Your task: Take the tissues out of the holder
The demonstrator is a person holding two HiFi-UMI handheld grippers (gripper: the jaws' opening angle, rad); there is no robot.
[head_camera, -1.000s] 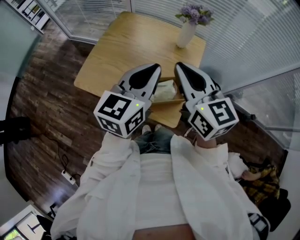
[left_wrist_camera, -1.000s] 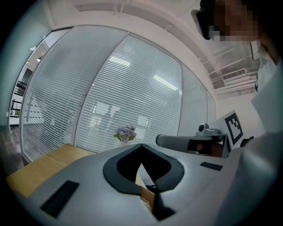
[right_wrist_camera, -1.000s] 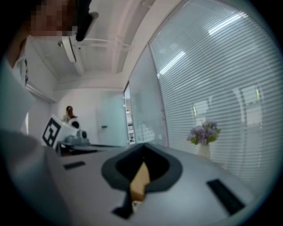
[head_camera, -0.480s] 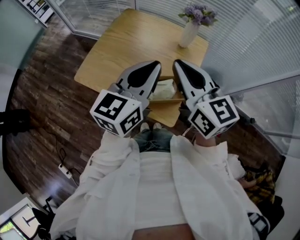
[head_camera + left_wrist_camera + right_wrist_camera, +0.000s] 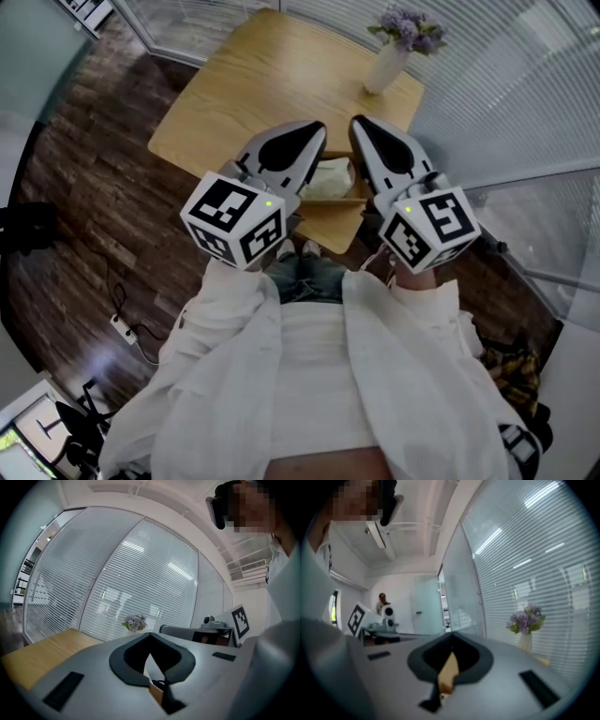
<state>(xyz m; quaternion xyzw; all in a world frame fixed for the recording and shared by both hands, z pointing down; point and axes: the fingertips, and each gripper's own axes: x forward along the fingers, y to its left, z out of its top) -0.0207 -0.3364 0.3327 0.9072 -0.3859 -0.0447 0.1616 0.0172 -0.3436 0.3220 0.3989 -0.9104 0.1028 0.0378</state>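
A wooden tissue holder [image 5: 343,202] stands at the near edge of the wooden table [image 5: 253,84], with white tissue [image 5: 328,180] showing in its top. My left gripper [image 5: 317,128] hovers over the holder's left side and my right gripper [image 5: 358,123] over its right side, both pointing away from me. In the left gripper view the left gripper [image 5: 150,634] is shut with nothing in it, and a sliver of the holder [image 5: 155,693] shows through the gap behind the tips. The right gripper [image 5: 451,635] is shut too, with a strip of the holder [image 5: 449,671] under it.
A white vase of purple flowers [image 5: 398,45] stands at the table's far right corner. Glass walls with blinds [image 5: 506,84] run close behind and to the right of the table. A power strip with cable [image 5: 123,327] lies on the dark wooden floor to the left.
Both grippers stay over the holder, shut as before. The head view has drifted a little, so the table and vase sit slightly further right in the picture.
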